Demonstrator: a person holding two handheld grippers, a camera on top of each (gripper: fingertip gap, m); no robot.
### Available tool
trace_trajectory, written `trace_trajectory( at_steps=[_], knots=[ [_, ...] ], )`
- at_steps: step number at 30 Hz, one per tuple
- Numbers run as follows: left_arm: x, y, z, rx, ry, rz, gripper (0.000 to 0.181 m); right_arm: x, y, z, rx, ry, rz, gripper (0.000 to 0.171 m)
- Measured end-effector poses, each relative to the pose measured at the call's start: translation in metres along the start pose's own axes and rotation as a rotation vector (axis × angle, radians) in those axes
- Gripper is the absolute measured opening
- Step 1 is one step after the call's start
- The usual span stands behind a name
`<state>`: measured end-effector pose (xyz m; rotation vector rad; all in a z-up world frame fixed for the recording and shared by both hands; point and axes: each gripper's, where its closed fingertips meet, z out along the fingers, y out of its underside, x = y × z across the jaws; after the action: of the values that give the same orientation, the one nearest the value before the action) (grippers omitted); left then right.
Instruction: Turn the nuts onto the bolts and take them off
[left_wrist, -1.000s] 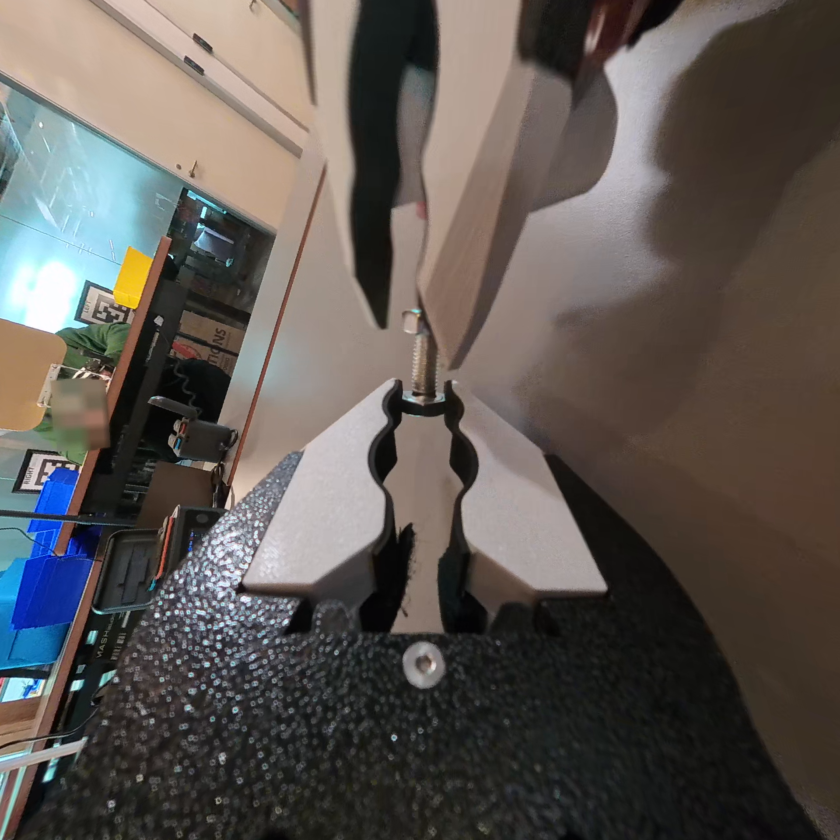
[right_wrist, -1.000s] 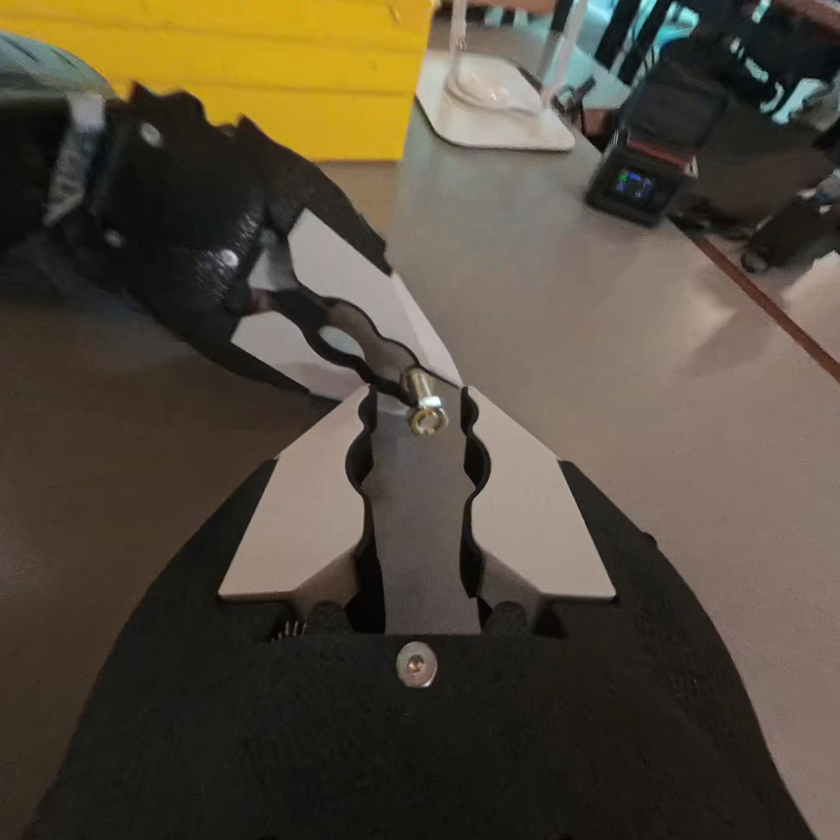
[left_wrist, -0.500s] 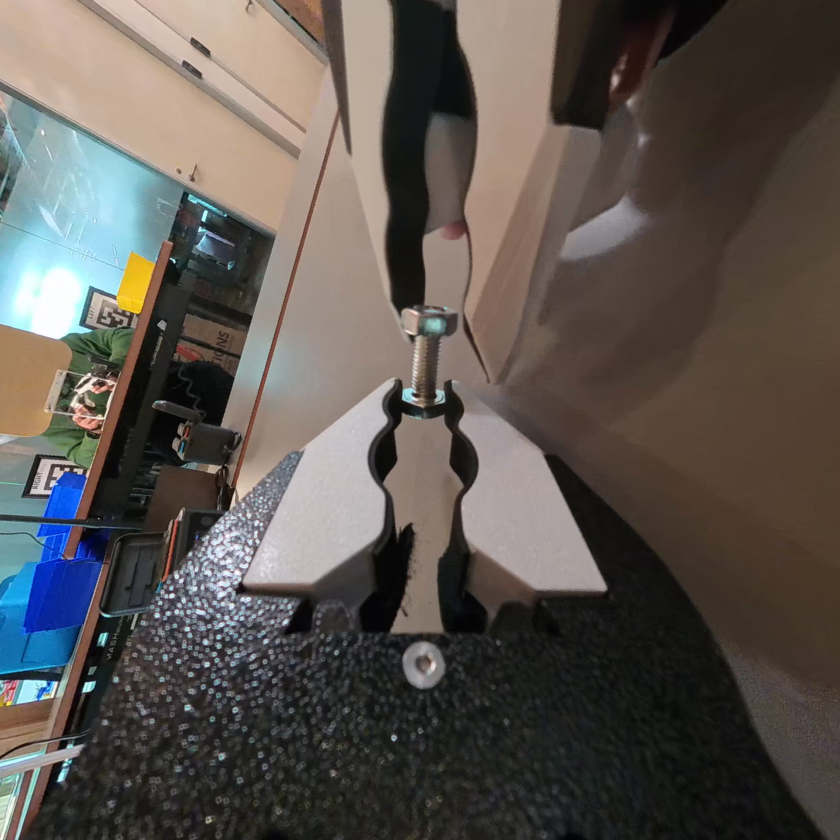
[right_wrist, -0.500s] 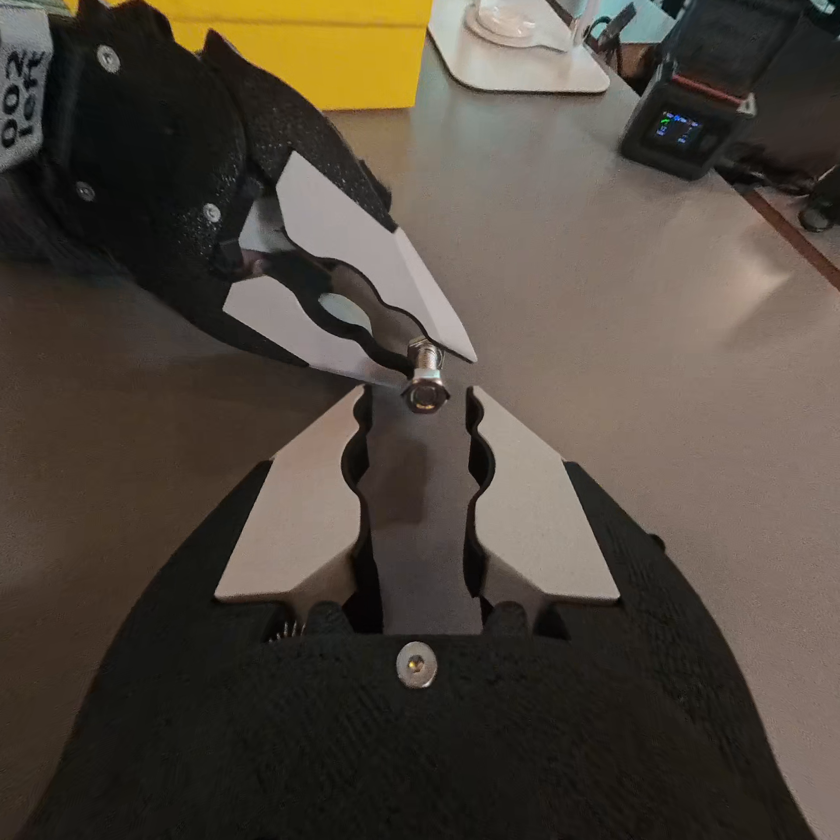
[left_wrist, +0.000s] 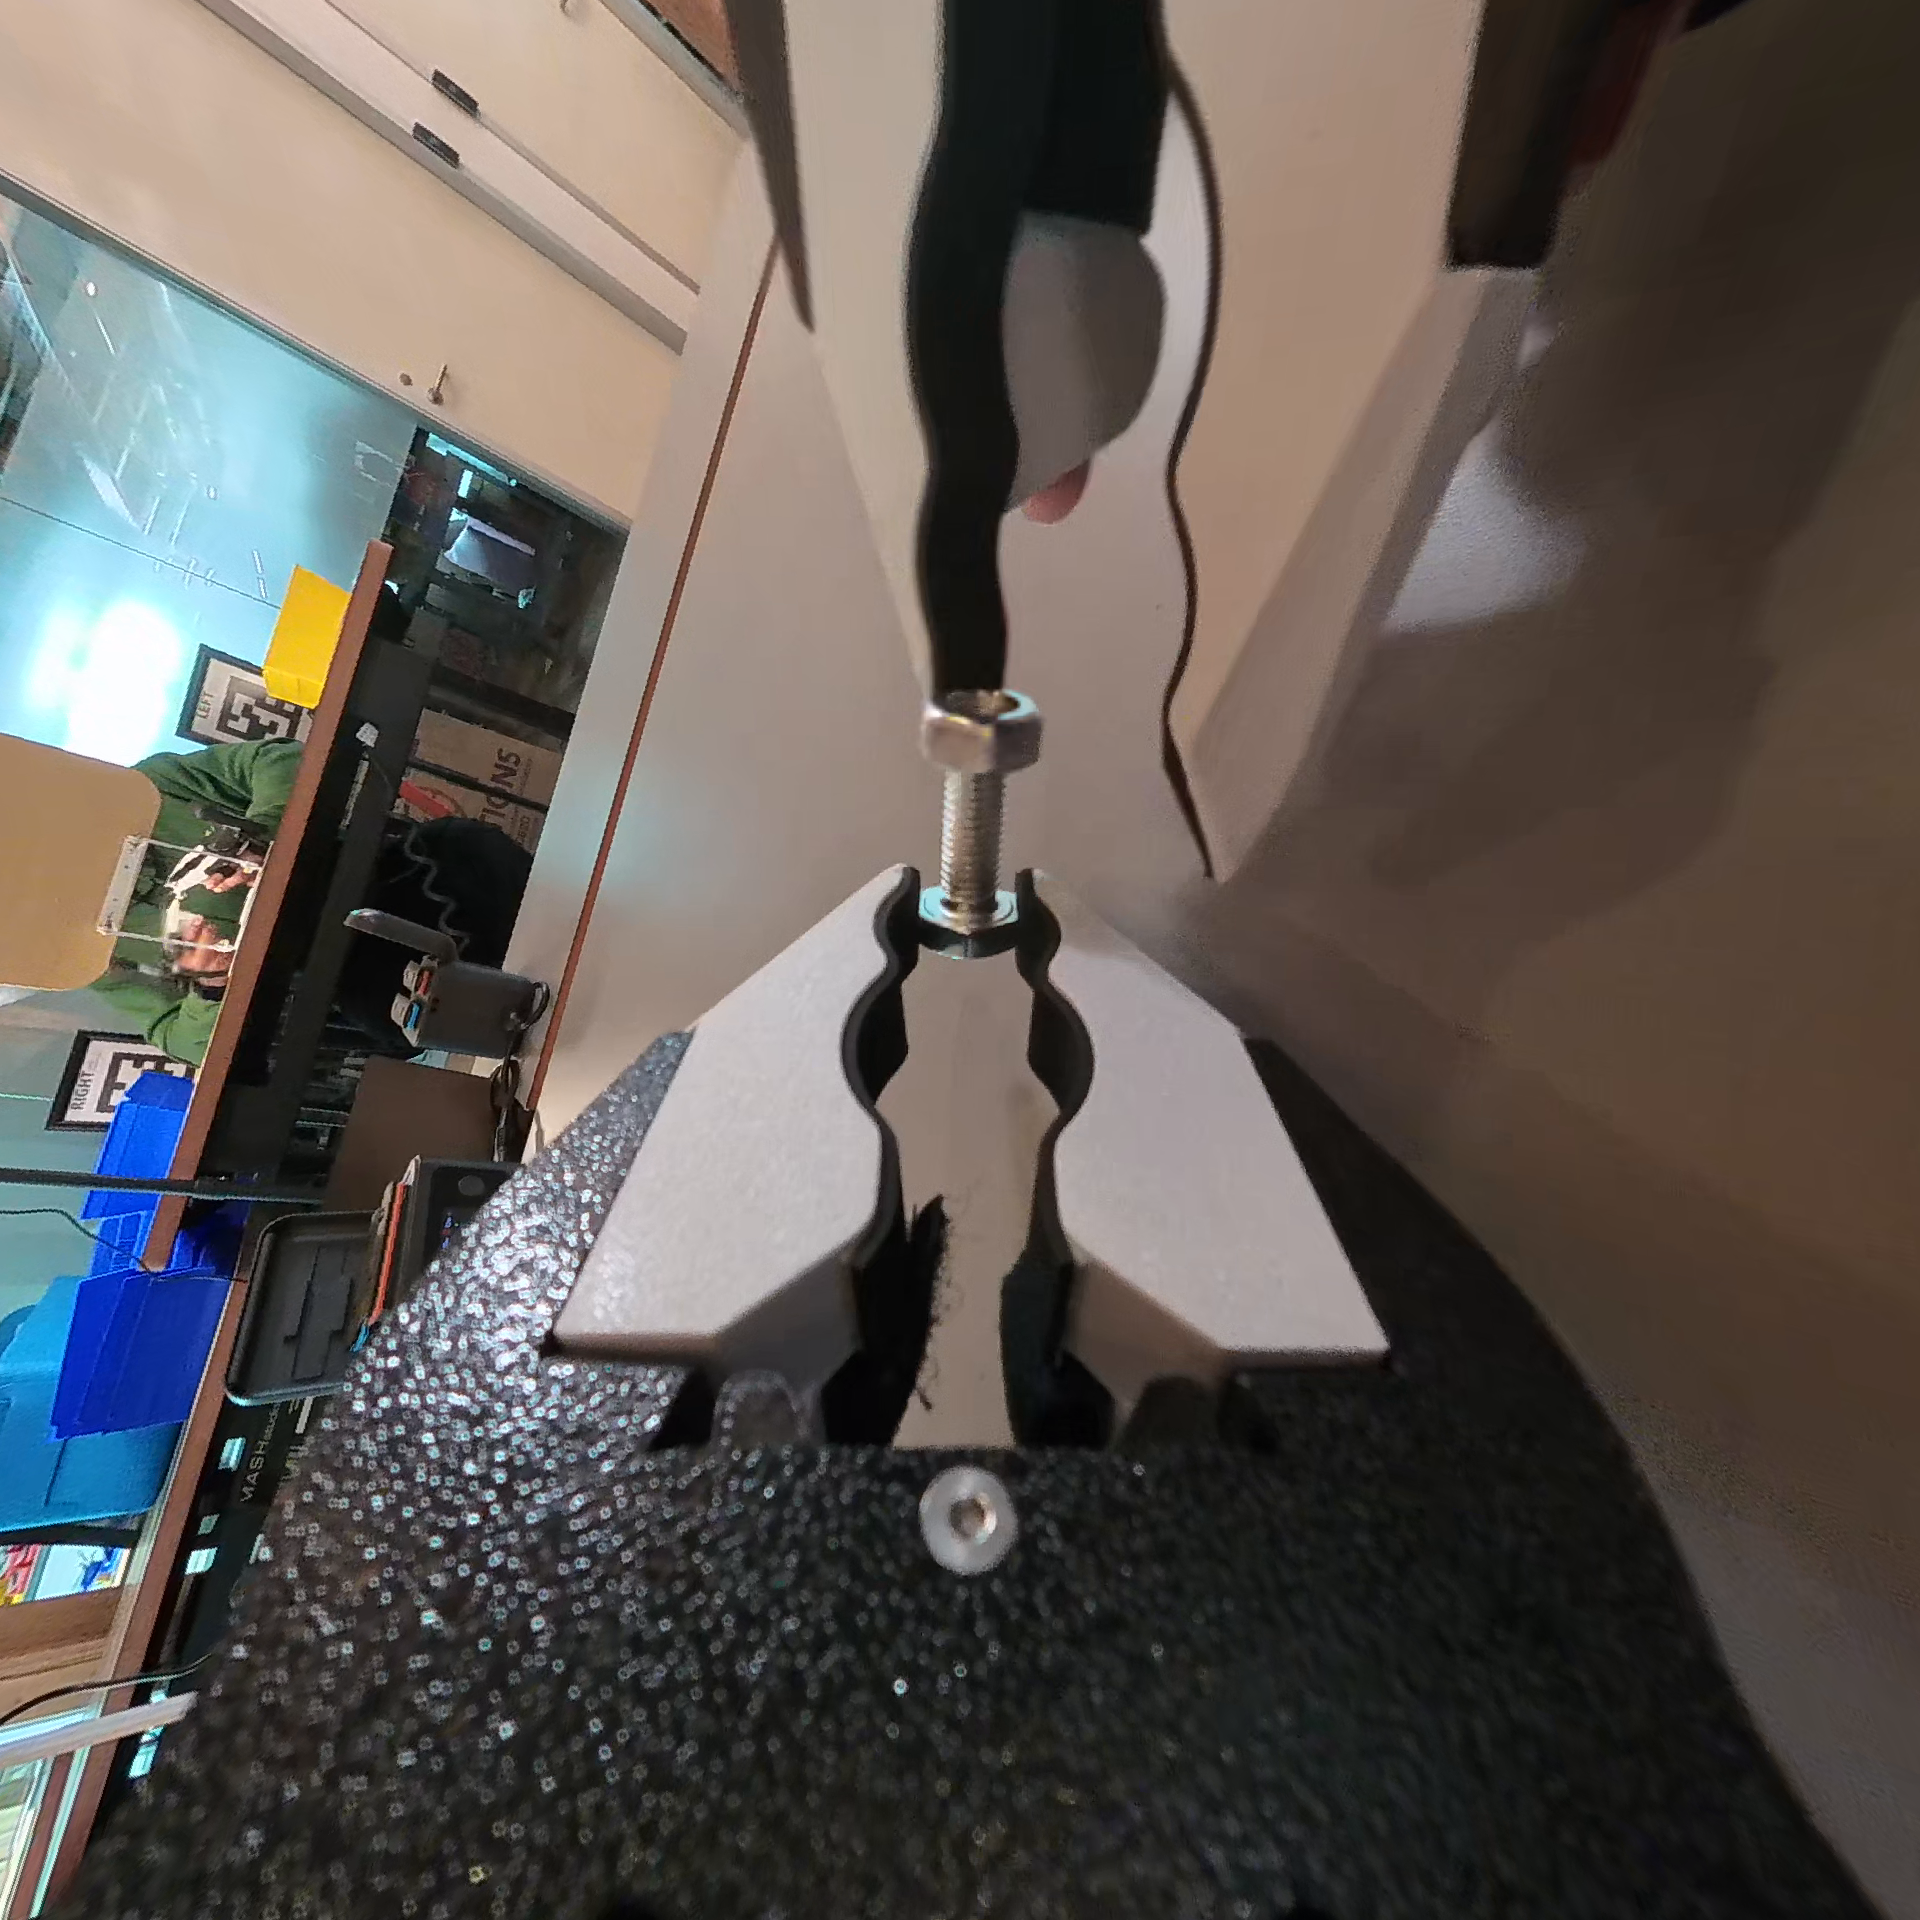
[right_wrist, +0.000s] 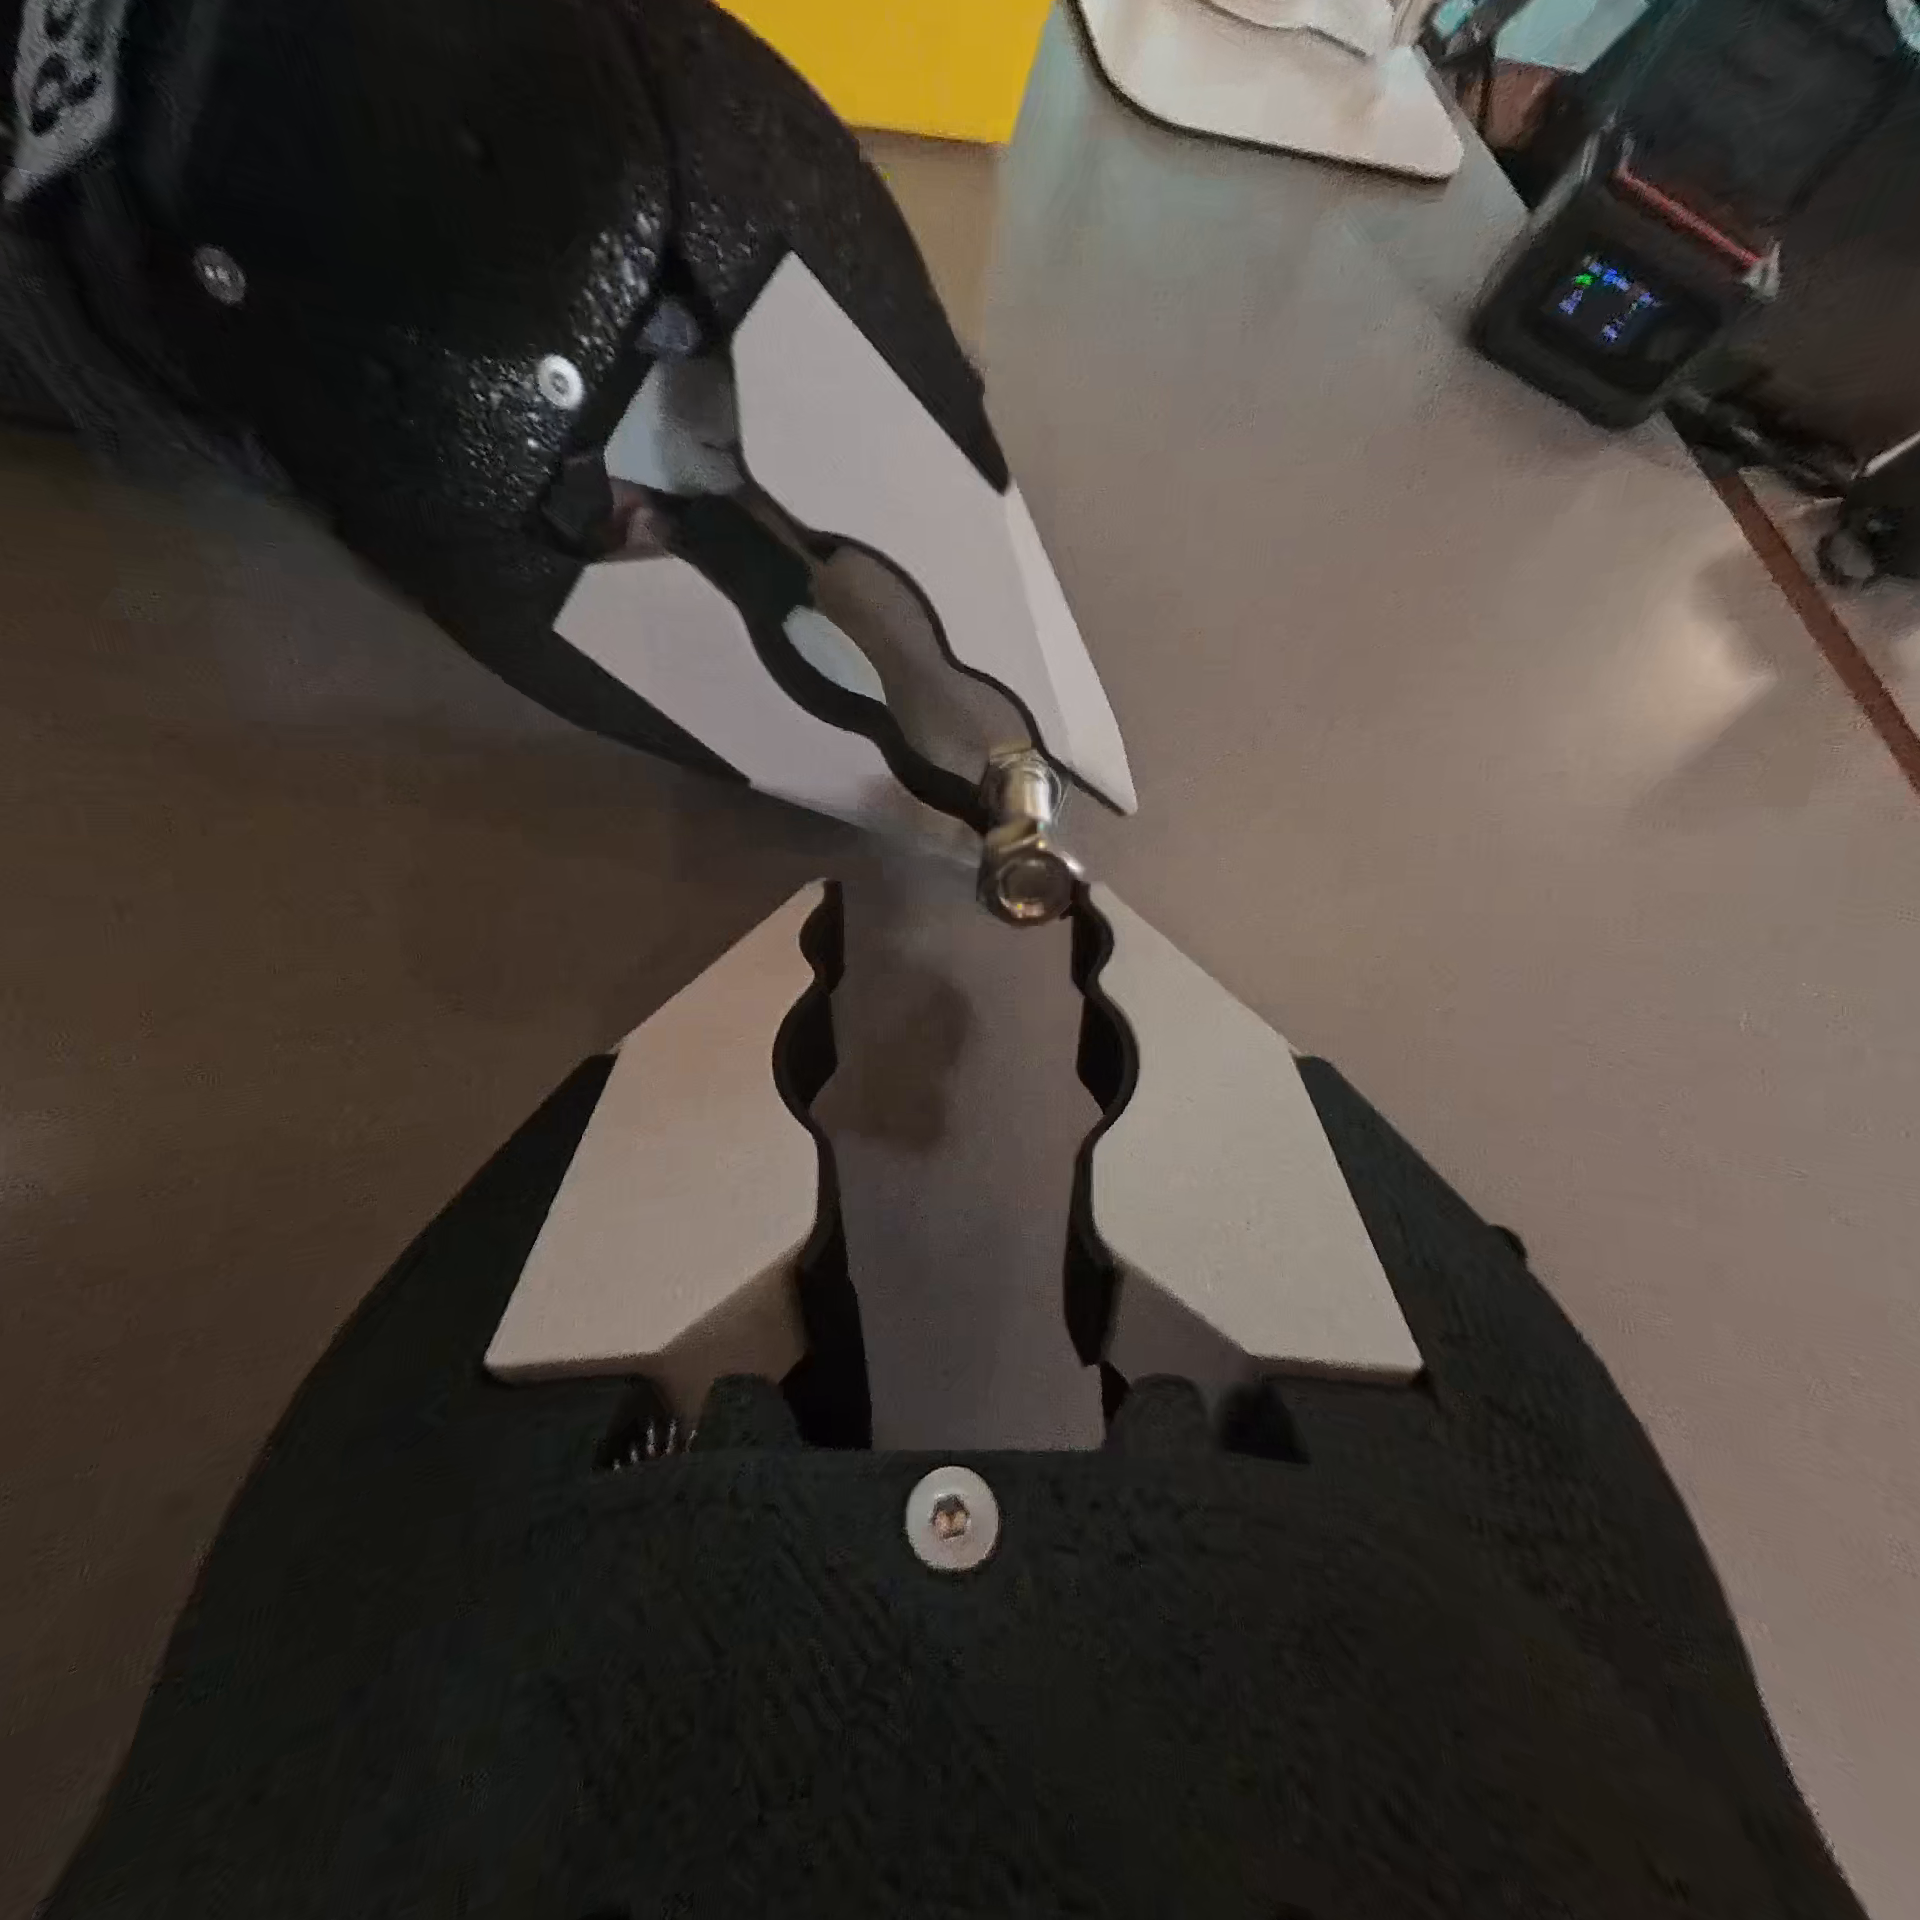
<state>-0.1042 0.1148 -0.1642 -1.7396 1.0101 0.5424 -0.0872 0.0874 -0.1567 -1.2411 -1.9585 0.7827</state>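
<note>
My left gripper (left_wrist: 968, 914) is shut on the head end of a steel bolt (left_wrist: 968, 831), held above the grey table (right_wrist: 1403, 779). A hex nut (left_wrist: 982, 727) sits on the far end of the thread. In the right wrist view the left gripper (right_wrist: 1003, 800) comes in from the upper left with the bolt (right_wrist: 1016, 795) and nut (right_wrist: 1027, 883) pointing at me. My right gripper (right_wrist: 954, 899) is open and empty. The nut is just ahead of its right fingertip. One black pad (left_wrist: 966, 468) of the right gripper shows behind the nut in the left wrist view.
A yellow box (right_wrist: 904, 62) and a white base plate (right_wrist: 1278, 94) stand at the back of the table. A black device with a small screen (right_wrist: 1621, 301) is at the back right, near the table's brown edge (right_wrist: 1829, 644). Blue bins (left_wrist: 94, 1351) lie beyond the table. My left and right fingertips are right by each other. Both grippers' tips are roughly 40 centimetres from the white base plate (right_wrist: 1278, 94).
My right gripper has drawn back from the nut and opened a little wider. The nut now stands bare at the bolt's end. The left gripper keeps its hold on the bolt.
</note>
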Motion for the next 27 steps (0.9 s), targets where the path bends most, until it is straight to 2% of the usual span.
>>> trace_trajectory(
  at_steps=[1, 5, 7, 10, 12, 15, 18, 24, 27],
  knots=[
    [0.000, 0.000, 0.000, 0.001, -0.001, 0.004, 0.017, -0.001, -0.004, 0.000, 0.014, 0.014, -0.037, 0.046],
    [0.000, 0.000, 0.000, -0.005, -0.002, 0.010, 0.017, -0.014, -0.030, -0.006, 0.147, 0.034, -0.193, 0.042],
    [-0.001, 0.000, 0.000, 0.000, -0.001, -0.005, 0.017, -0.001, -0.023, -0.007, 0.097, 0.070, -0.141, 0.043],
    [-0.001, 0.000, 0.000, -0.003, 0.000, -0.007, 0.017, 0.005, -0.003, -0.008, 0.011, 0.014, 0.015, 0.042],
    [-0.001, 0.000, 0.000, -0.006, -0.001, 0.001, 0.017, 0.002, 0.004, -0.005, -0.020, -0.006, 0.020, 0.042],
    [-0.001, 0.000, 0.000, -0.005, -0.001, 0.006, 0.017, -0.005, -0.016, -0.004, 0.065, 0.023, -0.102, 0.048],
    [-0.001, 0.001, 0.000, -0.007, -0.002, 0.001, 0.017, -0.019, -0.039, -0.010, 0.177, 0.021, -0.197, 0.042],
    [-0.001, 0.001, 0.001, -0.010, -0.002, 0.004, 0.017, 0.013, -0.001, -0.011, 0.004, 0.062, -0.001, 0.041],
    [-0.001, 0.000, 0.001, -0.012, -0.002, 0.011, 0.017, 0.001, -0.010, -0.007, 0.038, 0.024, -0.043, 0.042]
  ],
)
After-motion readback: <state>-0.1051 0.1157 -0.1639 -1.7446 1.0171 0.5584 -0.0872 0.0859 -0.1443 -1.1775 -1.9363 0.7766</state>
